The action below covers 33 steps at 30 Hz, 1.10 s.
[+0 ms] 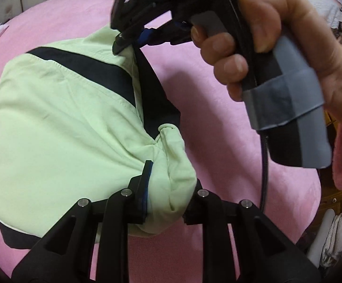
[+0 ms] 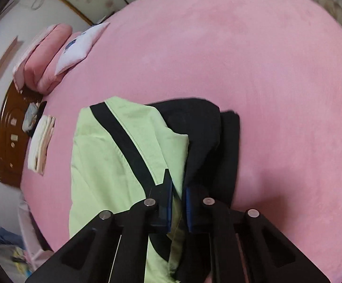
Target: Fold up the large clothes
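1. Left tool [image 1: 168,188]: jaws closed down on a bunched pale-green end of the garment [image 1: 65,122], cloth filling the whole gap between the pads.
2. Right tool [image 2: 178,200]: jaws nearly together, pinching a thin fold where green cloth meets the black panel [image 2: 206,129]; seen from the left wrist view as the right tool [image 1: 124,40] biting the far upper edge, with the hand [image 1: 277,47] wrapped round its taped grip.
3. Both tools clamped along one side of the garment, left at the nearer end, right at the farther, the black stripe [image 1: 81,63] running across between them.
4. Garment's bulk hanging away to the left of both tools, long axis running roughly from one grip to the other, lower part resting on the pink bed [image 2: 241,47].
5. Likely next: carrying the gripped edge across the body of the garment, both tools level.
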Tool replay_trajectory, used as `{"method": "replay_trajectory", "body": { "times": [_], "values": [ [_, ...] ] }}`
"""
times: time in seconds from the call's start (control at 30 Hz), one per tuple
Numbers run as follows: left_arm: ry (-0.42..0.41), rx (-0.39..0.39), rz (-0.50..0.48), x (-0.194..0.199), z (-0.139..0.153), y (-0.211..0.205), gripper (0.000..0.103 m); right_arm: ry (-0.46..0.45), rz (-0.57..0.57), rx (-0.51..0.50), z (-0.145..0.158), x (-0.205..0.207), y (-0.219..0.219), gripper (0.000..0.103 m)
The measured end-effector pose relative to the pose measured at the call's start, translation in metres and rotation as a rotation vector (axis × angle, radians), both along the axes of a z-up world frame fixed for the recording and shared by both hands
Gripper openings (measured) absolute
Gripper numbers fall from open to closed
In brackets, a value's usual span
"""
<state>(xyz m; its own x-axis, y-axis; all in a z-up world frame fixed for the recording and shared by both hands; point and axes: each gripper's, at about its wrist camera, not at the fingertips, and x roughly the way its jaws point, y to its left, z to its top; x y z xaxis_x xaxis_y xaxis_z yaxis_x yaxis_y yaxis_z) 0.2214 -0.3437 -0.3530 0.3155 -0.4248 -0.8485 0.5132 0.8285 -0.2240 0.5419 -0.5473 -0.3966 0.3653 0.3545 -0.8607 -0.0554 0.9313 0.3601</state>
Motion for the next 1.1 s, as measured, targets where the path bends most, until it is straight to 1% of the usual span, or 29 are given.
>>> {"method": "replay_trajectory", "body": {
  "times": [0.07, 0.1, 0.13, 0.17, 0.2, 0.27, 0.3, 0.33, 0.4, 0.47, 0.5, 0.53, 0.57, 0.63, 0.67, 0.73, 0.8, 0.83, 0.87, 0.9, 0.97, 1.0, 1.03, 1.07, 1.1],
  "values": [
    [0.009, -0.034, -0.017, -0.005, 0.003, 0.001, 0.015, -0.027, -0.032, 0.01, 0.008, -0.013, -0.01, 0.006],
    [0.026, -0.053, -0.032, -0.008, 0.003, 0.0, 0.015, -0.036, -0.051, 0.003, 0.015, -0.021, -0.017, 0.006],
    [0.047, -0.063, -0.05, -0.011, 0.0, -0.003, 0.015, -0.035, -0.068, -0.01, 0.014, -0.023, -0.021, 0.006],
    [0.06, -0.061, -0.064, -0.013, -0.002, -0.005, 0.015, -0.021, -0.085, -0.026, 0.009, -0.025, -0.026, 0.006],
    [0.072, -0.05, -0.076, -0.016, -0.006, -0.008, 0.015, 0.013, -0.105, -0.04, -0.002, -0.025, -0.031, 0.006],
    [0.088, -0.017, -0.086, -0.018, -0.013, -0.011, 0.016, 0.041, -0.125, -0.036, -0.006, -0.033, -0.034, 0.01],
    [0.089, -0.013, -0.086, -0.015, -0.012, -0.011, 0.016, 0.032, -0.134, -0.016, -0.006, -0.035, -0.036, 0.016],
    [0.094, -0.021, -0.077, -0.015, -0.01, -0.006, 0.016, 0.008, -0.145, 0.001, -0.002, -0.039, -0.037, 0.023],
    [0.127, -0.034, -0.054, -0.013, -0.001, 0.001, 0.017, -0.033, -0.168, -0.002, 0.009, -0.046, -0.038, 0.03],
    [0.161, -0.059, -0.028, -0.012, 0.009, 0.015, 0.026, -0.068, -0.178, 0.0, 0.022, -0.054, -0.035, 0.033],
    [0.161, -0.066, -0.017, -0.009, 0.013, 0.02, 0.029, -0.082, -0.172, 0.036, 0.028, -0.058, -0.031, 0.033],
    [0.154, -0.069, 0.005, -0.009, 0.019, 0.028, 0.037, -0.08, -0.159, 0.07, 0.031, -0.064, -0.035, 0.033],
    [0.146, -0.069, 0.02, -0.006, 0.023, 0.035, 0.042, -0.064, -0.13, 0.122, 0.032, -0.066, -0.028, 0.033],
    [0.111, -0.044, 0.06, -0.002, 0.031, 0.049, 0.044, -0.024, -0.095, 0.145, 0.032, -0.069, -0.027, 0.034],
    [0.088, -0.02, 0.097, 0.002, 0.034, 0.059, 0.044, 0.0, -0.082, 0.133, 0.027, -0.068, -0.02, 0.034],
    [0.074, -0.004, 0.161, 0.015, 0.036, 0.082, 0.044, 0.035, -0.064, 0.093, 0.015, -0.065, -0.009, 0.039],
    [0.078, 0.002, 0.228, 0.031, 0.033, 0.105, 0.044, 0.082, -0.061, 0.017, -0.003, -0.058, 0.006, 0.039],
    [0.089, 0.0, 0.263, 0.037, 0.03, 0.114, 0.044, 0.091, -0.061, 0.007, -0.012, -0.057, 0.009, 0.037],
    [0.095, -0.002, 0.283, 0.041, 0.028, 0.119, 0.044, 0.092, -0.068, 0.001, -0.017, -0.06, 0.009, 0.031],
    [0.099, -0.005, 0.305, 0.048, 0.029, 0.133, 0.044, 0.079, -0.076, 0.009, -0.017, -0.06, 0.013, 0.011],
    [0.1, 0.004, 0.337, 0.061, 0.03, 0.149, 0.044, 0.021, -0.097, -0.006, -0.005, -0.065, 0.014, 0.01],
    [0.099, 0.009, 0.345, 0.065, 0.031, 0.153, 0.044, -0.033, -0.121, -0.027, 0.007, -0.069, 0.014, 0.009],
    [0.098, 0.013, 0.352, 0.067, 0.029, 0.155, 0.044, -0.059, -0.139, -0.033, 0.015, -0.073, 0.011, 0.009],
    [0.097, 0.013, 0.357, 0.065, 0.028, 0.158, 0.044, -0.068, -0.17, -0.024, 0.021, -0.075, 0.008, 0.009],
    [0.095, 0.008, 0.361, 0.065, 0.026, 0.161, 0.044, -0.057, -0.187, -0.017, 0.029, -0.08, 0.005, 0.009]
  ]
}}
